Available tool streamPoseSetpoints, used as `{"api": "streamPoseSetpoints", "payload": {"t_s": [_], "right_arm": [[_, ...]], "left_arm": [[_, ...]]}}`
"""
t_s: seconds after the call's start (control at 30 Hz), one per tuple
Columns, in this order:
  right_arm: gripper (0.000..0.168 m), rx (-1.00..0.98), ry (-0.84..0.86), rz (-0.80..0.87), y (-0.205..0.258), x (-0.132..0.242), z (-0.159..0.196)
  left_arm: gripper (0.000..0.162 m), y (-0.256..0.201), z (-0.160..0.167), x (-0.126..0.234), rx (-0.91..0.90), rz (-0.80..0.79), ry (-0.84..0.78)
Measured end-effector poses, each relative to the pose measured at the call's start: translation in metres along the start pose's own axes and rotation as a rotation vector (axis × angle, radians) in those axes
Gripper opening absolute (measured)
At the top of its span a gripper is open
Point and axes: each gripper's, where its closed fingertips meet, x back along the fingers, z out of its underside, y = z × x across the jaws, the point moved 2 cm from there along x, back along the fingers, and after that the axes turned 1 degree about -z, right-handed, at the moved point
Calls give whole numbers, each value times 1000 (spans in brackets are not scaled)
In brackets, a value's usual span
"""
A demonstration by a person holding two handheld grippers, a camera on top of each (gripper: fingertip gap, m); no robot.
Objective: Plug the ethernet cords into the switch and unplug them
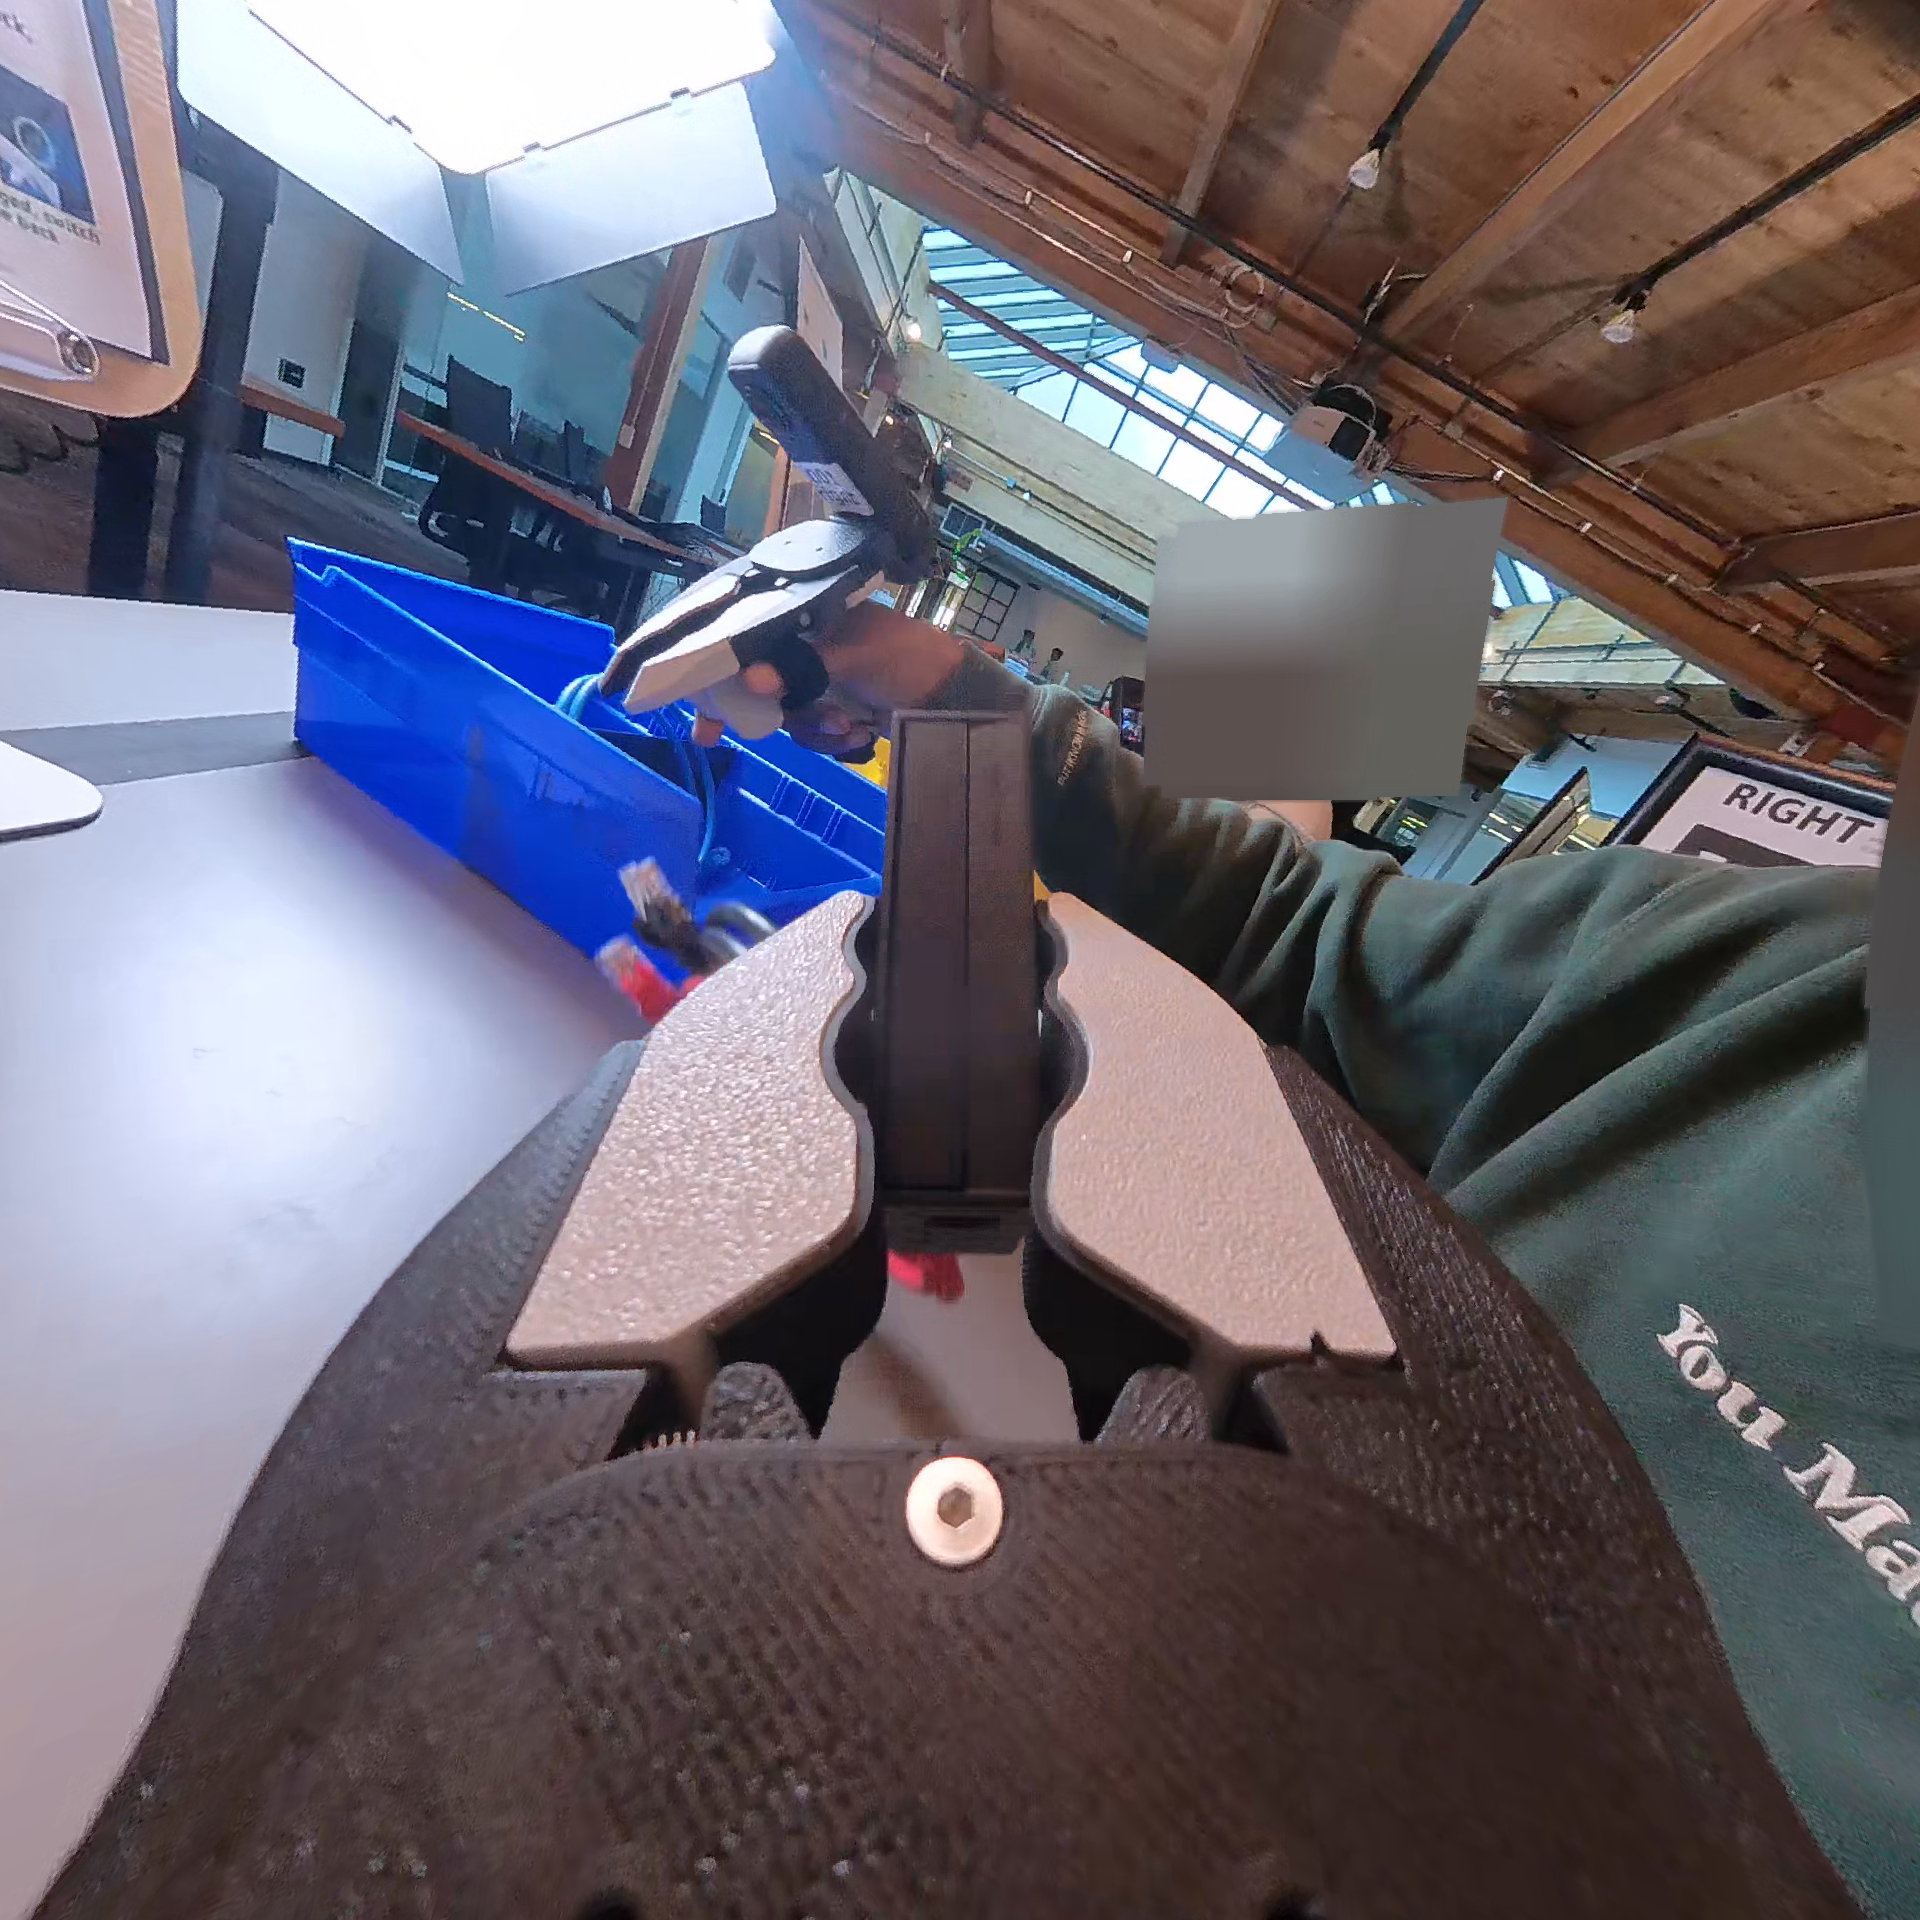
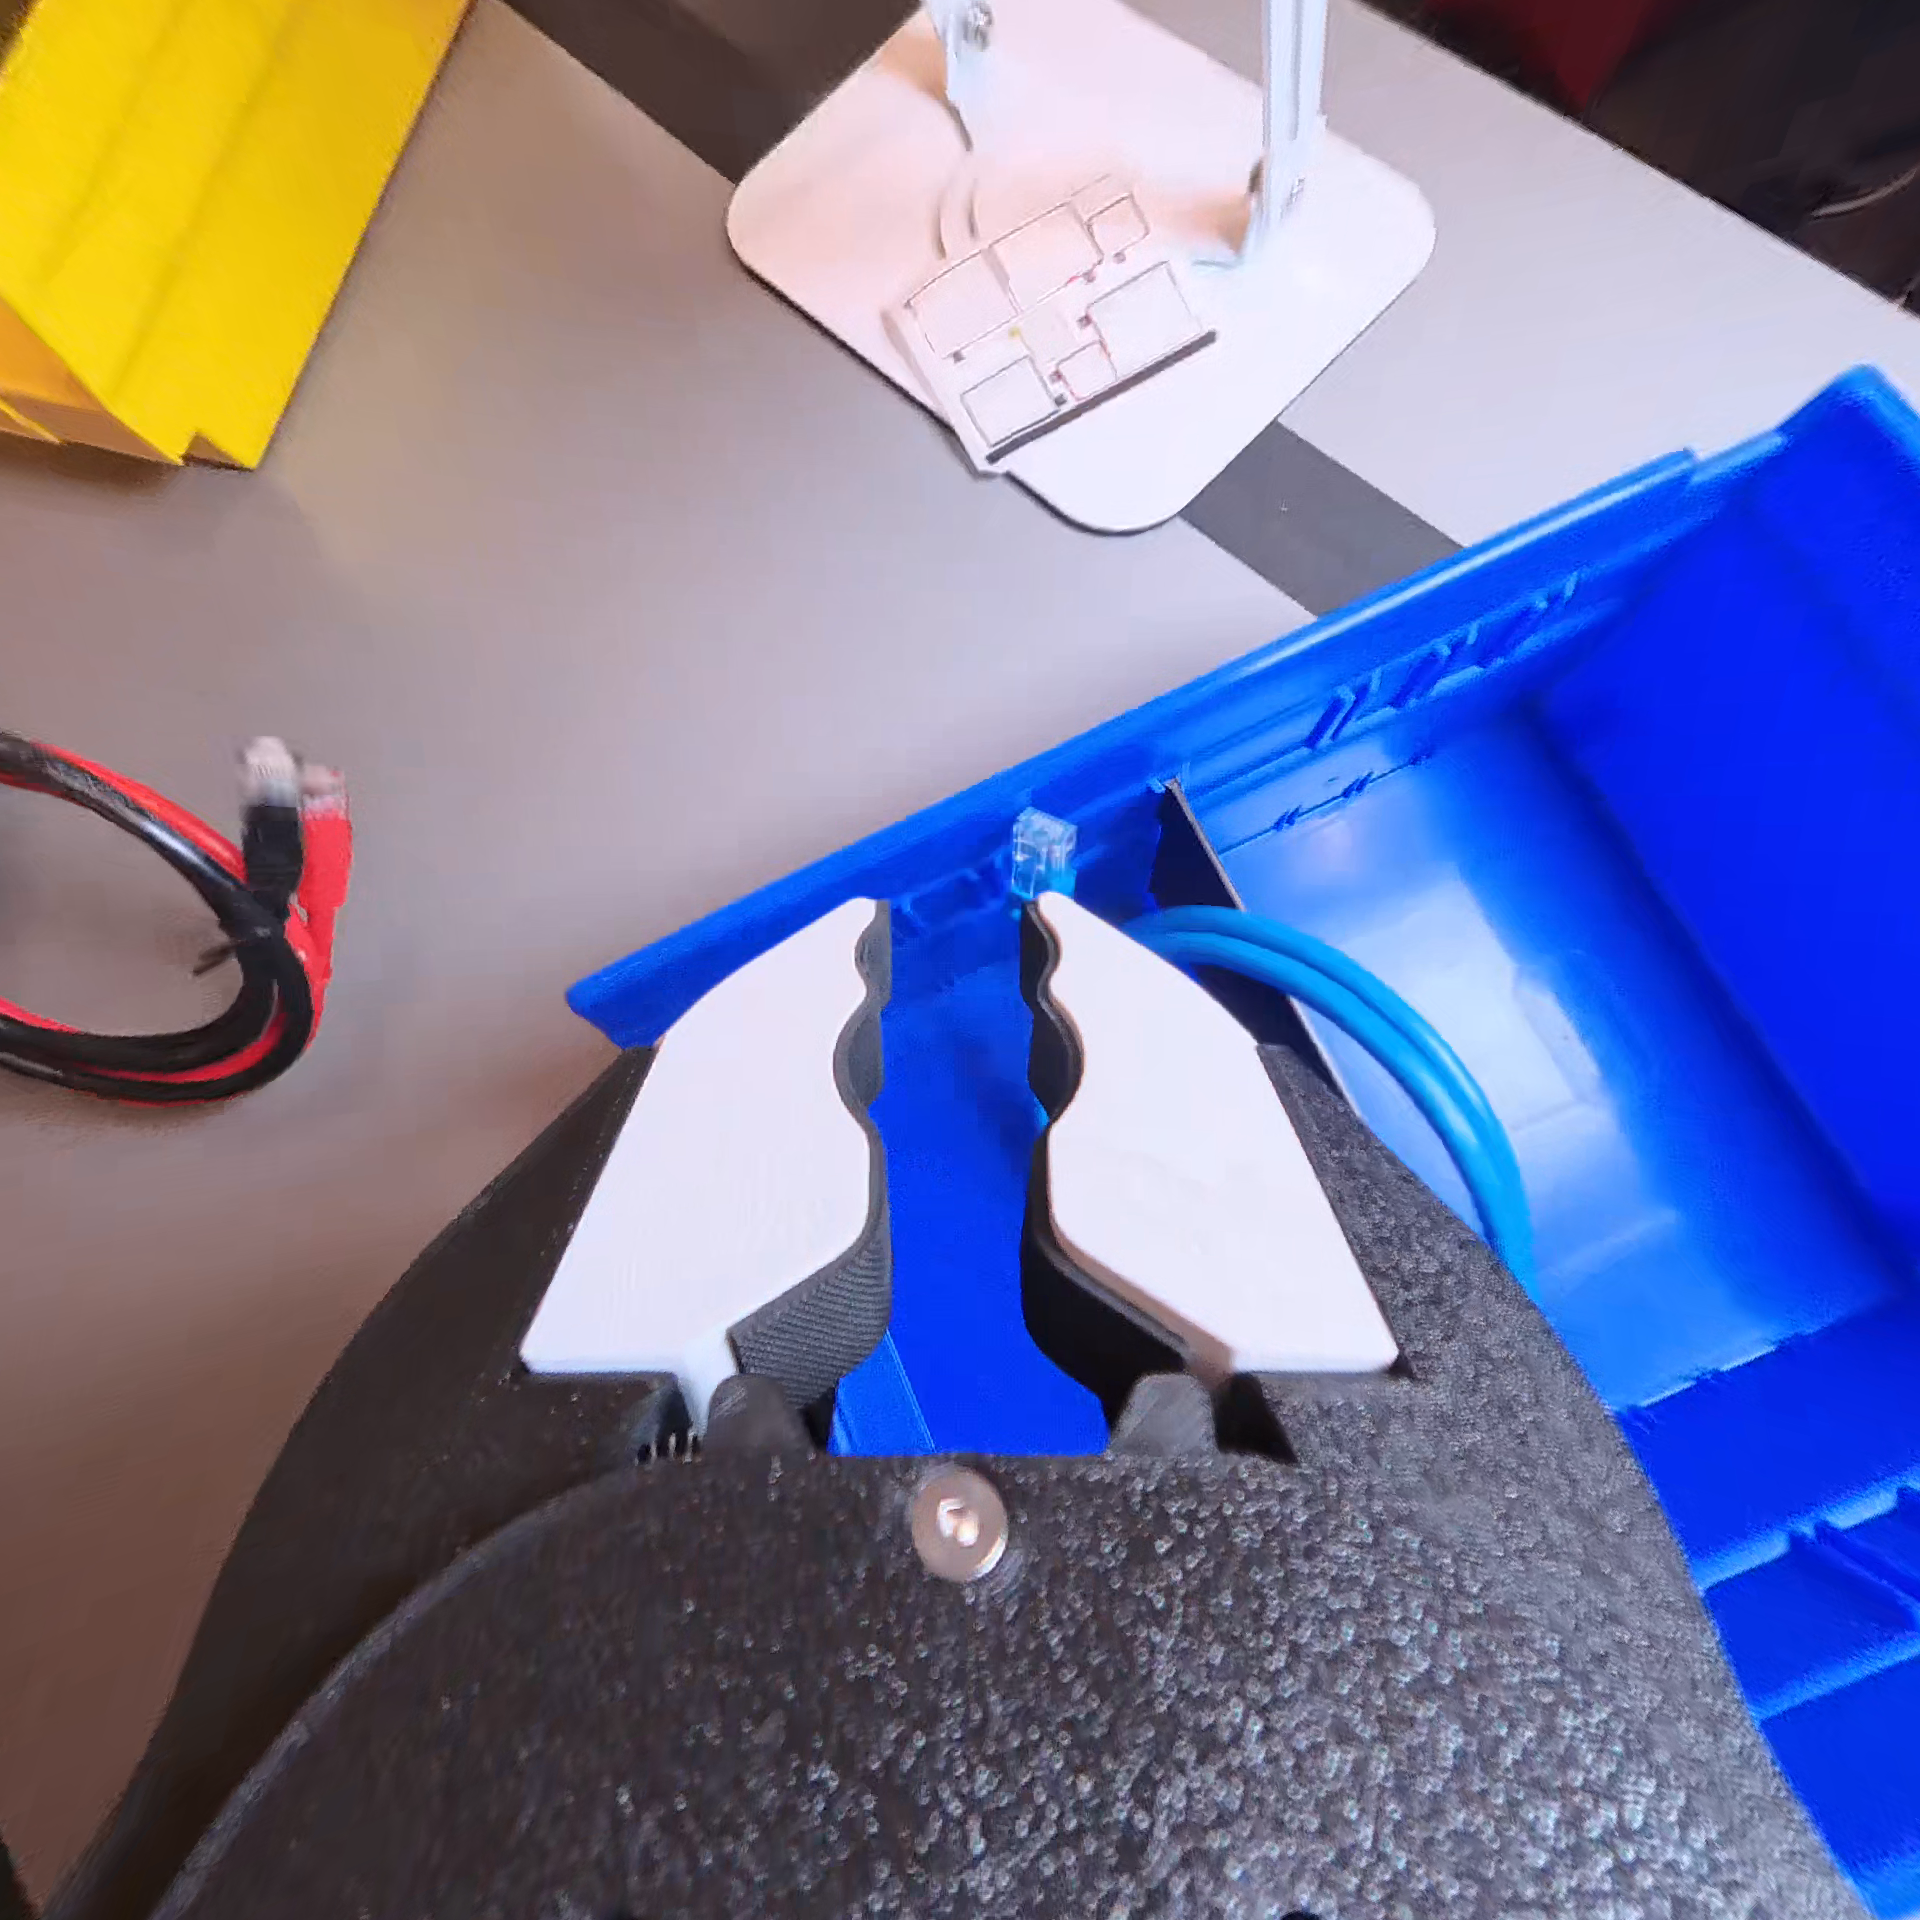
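Observation:
My left gripper (image 1: pixel 954 914) is shut on the black switch (image 1: pixel 951 821), which stands on edge between its fingers above the grey table (image 1: pixel 260 1091). A bundle of red and black ethernet cords (image 2: pixel 281 894) lies on the table; its plugs show left of the switch (image 1: pixel 655 935). My right gripper (image 2: pixel 956 925) is open over the near wall of the blue bin (image 2: pixel 1247 686). A blue ethernet cord (image 2: pixel 1413 1018) is coiled in the bin, and its clear plug (image 2: pixel 1042 854) sticks up just past the right fingertip. In the left wrist view the right gripper (image 1: pixel 649 681) hovers over the bin (image 1: pixel 436 707).
A white stand base (image 2: pixel 1091 260) with a small marker card sits beyond the bin. A yellow bin (image 2: pixel 156 208) is at the far left. The person's green sleeve (image 1: pixel 1455 987) reaches across behind the switch. A lit lamp panel (image 1: pixel 499 73) hangs overhead. Some 30 cm of space lies between my two pairs of fingers.

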Motion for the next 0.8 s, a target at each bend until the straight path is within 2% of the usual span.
{"api": "streamPoseSetpoints", "payload": {"t_s": [0.13, 0.2, 0.3, 0.37, 0.43, 0.53, 0.63, 0.67, 0.8], "right_arm": [[29, -2, -64, 65, 4, 14, -3], [31, 54, -126, 40, 27, 23, -12], [34, 174, -218, -147, 101, 27, -20], [35, 244, -230, -320, 165, 19, -9], [35, 285, -212, -455, 224, -1, 12], [38, 279, -220, -519, 278, -45, 33], [36, 239, -227, -524, 296, -73, 37], [20, 244, -188, -511, 296, -80, 41], [13, 243, -151, -564, 289, -74, 42]], "left_arm": [[27, 4, 0, 1, 14, -6, -5], [27, 5, -2, 2, 42, -1, -23], [27, 7, -2, 2, 58, -15, -23], [27, 7, -2, 2, 66, -19, -32], [27, 7, -2, 1, 69, -22, -41], [27, 6, 0, -2, 78, -28, -51], [27, 6, 3, -4, 82, -38, -61], [27, 6, 3, -3, 90, -36, -72], [27, 5, 2, -3, 96, 10, -47]]}}
